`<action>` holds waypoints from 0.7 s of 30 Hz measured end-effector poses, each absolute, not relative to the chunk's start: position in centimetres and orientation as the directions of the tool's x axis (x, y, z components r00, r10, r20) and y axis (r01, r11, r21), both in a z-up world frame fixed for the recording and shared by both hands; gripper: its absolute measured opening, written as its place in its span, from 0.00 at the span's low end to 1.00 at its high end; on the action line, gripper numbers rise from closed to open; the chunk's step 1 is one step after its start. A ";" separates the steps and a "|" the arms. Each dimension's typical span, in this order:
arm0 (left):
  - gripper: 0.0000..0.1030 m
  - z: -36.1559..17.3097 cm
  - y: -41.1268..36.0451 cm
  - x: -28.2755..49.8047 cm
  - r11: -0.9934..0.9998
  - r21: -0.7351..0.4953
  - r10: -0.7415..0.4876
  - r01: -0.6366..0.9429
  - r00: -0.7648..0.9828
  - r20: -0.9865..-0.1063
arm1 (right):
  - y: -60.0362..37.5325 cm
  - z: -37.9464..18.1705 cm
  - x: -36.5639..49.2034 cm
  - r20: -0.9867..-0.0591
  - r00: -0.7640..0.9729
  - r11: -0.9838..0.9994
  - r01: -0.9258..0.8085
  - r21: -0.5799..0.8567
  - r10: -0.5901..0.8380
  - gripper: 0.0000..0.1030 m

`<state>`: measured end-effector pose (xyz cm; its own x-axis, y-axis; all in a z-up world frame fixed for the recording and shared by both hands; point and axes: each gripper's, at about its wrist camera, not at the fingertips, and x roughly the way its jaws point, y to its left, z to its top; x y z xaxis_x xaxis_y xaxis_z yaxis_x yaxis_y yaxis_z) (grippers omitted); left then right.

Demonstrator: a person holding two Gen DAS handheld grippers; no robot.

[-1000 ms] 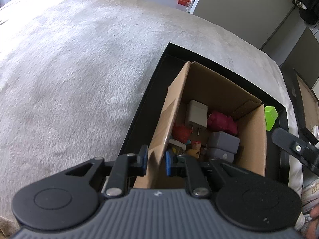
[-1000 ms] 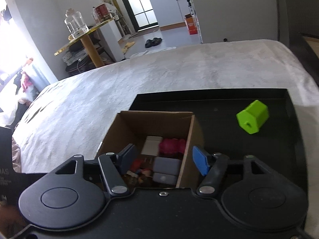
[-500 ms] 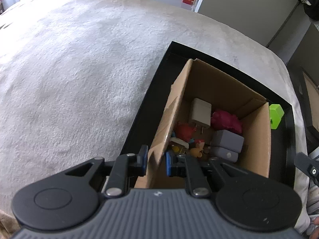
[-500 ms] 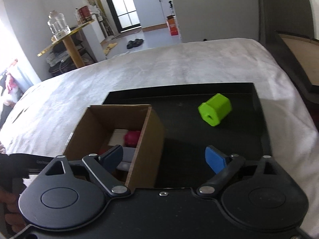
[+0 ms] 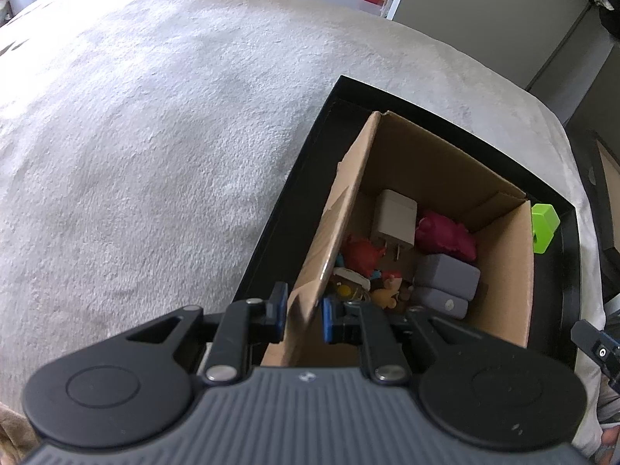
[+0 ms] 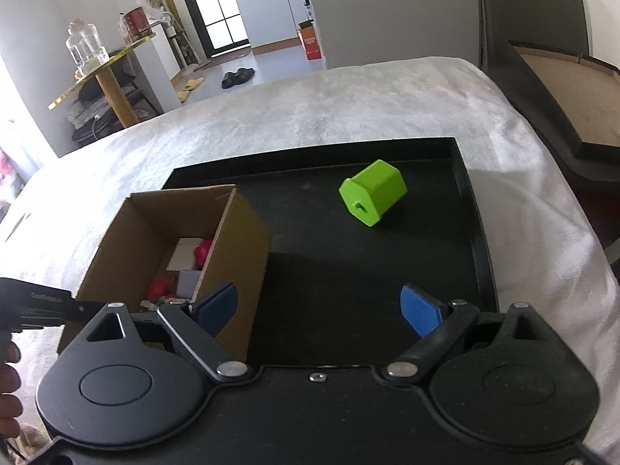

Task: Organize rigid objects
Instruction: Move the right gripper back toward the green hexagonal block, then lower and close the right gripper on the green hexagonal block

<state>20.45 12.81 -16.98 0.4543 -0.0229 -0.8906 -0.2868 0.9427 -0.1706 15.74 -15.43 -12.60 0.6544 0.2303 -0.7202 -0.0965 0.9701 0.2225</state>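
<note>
Two grippers, one box, one loose piece, all on a black tray (image 6: 471, 209) laid on a pale plush blanket (image 5: 155, 135).

Left gripper (image 5: 304, 312): clenched across the near left wall of the cardboard box (image 5: 503, 271), one blue pad outside the wall, one inside.

Right gripper (image 6: 319, 310): spread wide, gripping nothing, above bare tray floor just right of the box.

Cardboard box, open-topped, at the tray's left side. Contents: white charger (image 5: 393, 219), magenta toy (image 5: 445, 234), two grey blocks (image 5: 447, 275) stacked, red figure (image 5: 362, 252), small mixed toys toward the near end, too jumbled to sort apart.

Green hexagonal block (image 6: 372, 193): on its side on the tray floor, outside the box, toward the far right corner, well apart from both grippers.
</note>
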 end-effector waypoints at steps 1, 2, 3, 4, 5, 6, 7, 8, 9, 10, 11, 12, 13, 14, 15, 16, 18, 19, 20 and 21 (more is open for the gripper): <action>0.15 -17.0 12.8 20.5 0.943 -0.170 -0.022 -0.287 0.454 -0.891 | -15.6 -12.8 15.8 -0.721 0.655 0.971 -0.091 0.221 0.226 0.91; 0.15 -17.0 12.8 20.5 0.943 -0.168 -0.021 -0.288 0.453 -0.891 | -15.8 -12.9 15.9 -0.722 0.656 0.972 -0.085 0.220 0.221 0.92; 0.15 -17.0 12.7 20.5 0.943 -0.167 -0.019 -0.289 0.452 -0.892 | -16.0 -13.0 15.9 -0.723 0.657 0.972 -0.078 0.220 0.216 0.94; 0.15 -17.0 12.7 20.5 0.942 -0.166 -0.018 -0.291 0.451 -0.892 | -16.2 -13.2 16.1 -0.723 0.658 0.973 -0.072 0.219 0.211 0.95; 0.15 -17.0 12.7 20.6 0.942 -0.164 -0.015 -0.294 0.450 -0.893 | -16.4 -13.3 16.1 -0.723 0.660 0.974 -0.068 0.217 0.207 0.95; 0.15 -17.0 12.7 20.6 0.941 -0.163 -0.014 -0.295 0.448 -0.894 | -16.5 -13.4 16.2 -0.722 0.662 0.975 -0.065 0.213 0.202 0.95; 0.15 -17.0 12.6 20.6 0.942 -0.160 -0.011 -0.296 0.448 -0.894 | -16.7 -13.5 16.4 -0.721 0.664 0.976 -0.063 0.210 0.198 0.95; 0.15 -17.0 12.6 20.7 0.941 -0.158 -0.008 -0.298 0.447 -0.894 | -16.8 -13.6 16.5 -0.720 0.666 0.976 -0.062 0.208 0.196 0.95; 0.15 -16.9 12.5 20.7 0.942 -0.156 -0.006 -0.299 0.446 -0.895 | -17.0 -13.8 16.7 -0.718 0.669 0.977 -0.061 0.205 0.192 0.95; 0.15 -16.9 12.5 20.8 0.942 -0.153 -0.004 -0.298 0.446 -0.895 | -17.2 -13.9 16.9 -0.716 0.672 0.977 -0.059 0.204 0.190 0.95; 0.15 -16.9 12.4 20.8 0.943 -0.150 -0.002 -0.298 0.446 -0.895 | -17.3 -13.9 17.1 -0.713 0.675 0.977 -0.058 0.204 0.189 0.95; 0.15 -16.8 12.4 20.8 0.943 -0.147 0.002 -0.299 0.446 -0.895 | -17.5 -14.0 17.4 -0.710 0.679 0.977 -0.057 0.205 0.189 0.95; 0.15 -16.9 12.4 20.8 0.942 -0.144 0.006 -0.302 0.447 -0.895 | -17.6 -14.1 17.7 -0.706 0.683 0.977 -0.055 0.207 0.188 0.95; 0.15 -16.9 12.3 20.7 0.942 -0.140 0.011 -0.304 0.446 -0.895 | -17.8 -14.2 18.0 -0.702 0.687 0.976 -0.054 0.209 0.188 0.95; 0.15 -16.9 12.3 20.8 0.942 -0.137 0.014 -0.306 0.445 -0.896 | -17.8 -14.2 18.3 -0.697 0.690 0.975 -0.057 0.215 0.194 0.95; 0.15 -16.9 12.3 20.8 0.942 -0.136 0.015 -0.308 0.444 -0.896 | -17.9 -14.3 18.6 -0.693 0.695 0.975 -0.057 0.215 0.193 0.95; 0.15 -16.9 12.3 20.9 0.943 -0.134 0.016 -0.303 0.445 -0.895 | -17.9 -14.4 19.4 -0.686 0.702 0.975 -0.059 0.215 0.194 0.95; 0.15 -16.9 12.2 20.9 0.944 -0.133 0.017 -0.303 0.446 -0.895 | -18.0 -14.5 19.8 -0.684 0.704 0.975 -0.057 0.214 0.192 0.95; 0.15 -16.9 12.3 20.9 0.944 -0.133 0.017 -0.303 0.446 -0.895 | -18.0 -14.6 20.3 -0.682 0.705 0.975 -0.058 0.215 0.193 0.95; 0.15 -16.9 12.2 21.0 0.944 -0.132 0.017 -0.303 0.445 -0.895 | -17.9 -14.7 20.7 -0.680 0.707 0.975 -0.062 0.215 0.195 0.95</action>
